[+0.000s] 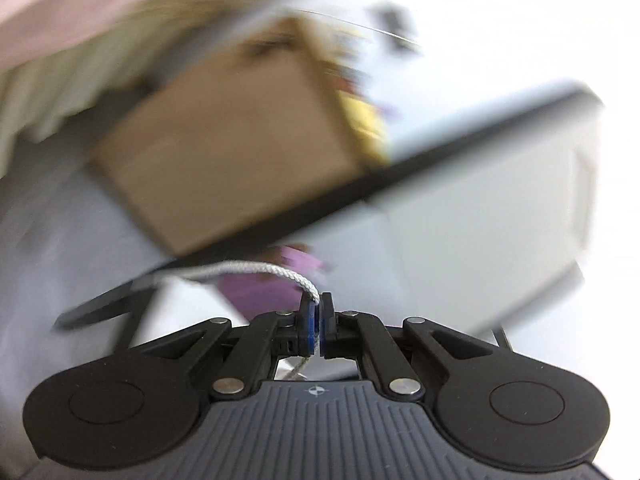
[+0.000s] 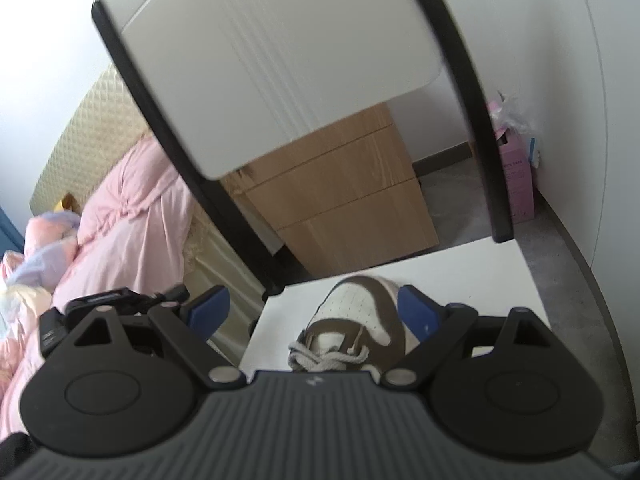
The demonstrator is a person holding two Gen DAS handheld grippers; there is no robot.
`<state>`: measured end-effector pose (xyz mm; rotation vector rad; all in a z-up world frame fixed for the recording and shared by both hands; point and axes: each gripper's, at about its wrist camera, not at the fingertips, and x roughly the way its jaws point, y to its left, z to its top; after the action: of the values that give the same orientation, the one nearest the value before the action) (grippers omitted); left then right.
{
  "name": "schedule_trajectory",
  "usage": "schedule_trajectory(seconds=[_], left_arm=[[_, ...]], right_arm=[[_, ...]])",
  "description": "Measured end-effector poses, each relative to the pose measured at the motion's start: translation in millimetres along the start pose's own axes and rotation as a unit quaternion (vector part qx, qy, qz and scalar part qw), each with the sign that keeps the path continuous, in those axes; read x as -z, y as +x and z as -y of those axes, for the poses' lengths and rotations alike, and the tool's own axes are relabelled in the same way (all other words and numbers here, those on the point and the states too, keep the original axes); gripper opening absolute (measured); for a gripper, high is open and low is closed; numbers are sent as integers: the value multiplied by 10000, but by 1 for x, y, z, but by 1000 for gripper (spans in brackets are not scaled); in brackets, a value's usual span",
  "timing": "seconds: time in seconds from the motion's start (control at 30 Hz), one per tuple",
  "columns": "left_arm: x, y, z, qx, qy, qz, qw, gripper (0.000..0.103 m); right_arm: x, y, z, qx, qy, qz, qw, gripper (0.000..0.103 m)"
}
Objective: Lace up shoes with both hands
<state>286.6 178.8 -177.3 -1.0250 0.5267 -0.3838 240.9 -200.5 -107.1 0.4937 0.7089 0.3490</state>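
One shoe (image 2: 356,320), brown and white, on the white chair seat (image 2: 500,272), toe toward the chair back (image 2: 260,60), grey laces (image 2: 320,360) bunched loosely over the tongue at the near edge of the right wrist view. One lace end (image 1: 264,270), white braided cord, clamped between the blue pads of the left gripper (image 1: 316,320), jaws pressed together on it, cord arching away to the left and out of sight past a black chair edge. Step in hand, by the look of it: drawing a lace end out taut after catching it, no knot visible yet. Next move probably calls for the second hand: finding the other lace end or a loop over the tongue, closing on it, then crossing the two strands without letting the first slip. Risk of tugging the shoe off the seat, since nothing pins it.

Left gripper aimed nearly level, rolled to one side, background smeared by blur, wooden drawer unit (image 1: 224,152) tilted across the view. Right gripper (image 2: 316,312) pitched downward over the shoe, jaws wide apart and empty, right pad beside the shoe's toe, left pad out past the seat's edge. Pink bedding (image 2: 132,220) beyond, to the left.
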Motion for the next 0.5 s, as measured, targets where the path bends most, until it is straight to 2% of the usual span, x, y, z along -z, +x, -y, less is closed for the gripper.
schedule_trajectory(seconds=[0.07, 0.13, 0.23, 0.33, 0.4, 0.47, 0.5], left_arm=[[15, 5, 26, 423, 530, -230, 9974, 2], [33, 11, 46, 801, 923, -533, 9911, 2], [67, 18, 75, 1046, 1832, -1122, 9710, 2], [100, 29, 88, 1001, 2446, -1747, 9485, 3], [117, 36, 90, 781, 2780, -2050, 9352, 3], [127, 43, 87, 630, 2961, -2284, 9253, 3], [128, 47, 87, 565, 3001, -2344, 9229, 3]], right_arm=[[-4, -6, 7, -96, 189, 34, 9998, 92], [-6, -12, 12, -140, 306, 49, 9994, 92], [-8, -19, 16, -177, 331, 32, 9993, 92], [-9, -23, 22, -323, 421, -24, 9986, 92], [-9, -23, 26, -458, 523, -103, 9975, 92], [-10, -19, 27, -547, 594, -217, 9965, 92], [-10, -15, 27, -588, 594, -304, 9960, 91]])
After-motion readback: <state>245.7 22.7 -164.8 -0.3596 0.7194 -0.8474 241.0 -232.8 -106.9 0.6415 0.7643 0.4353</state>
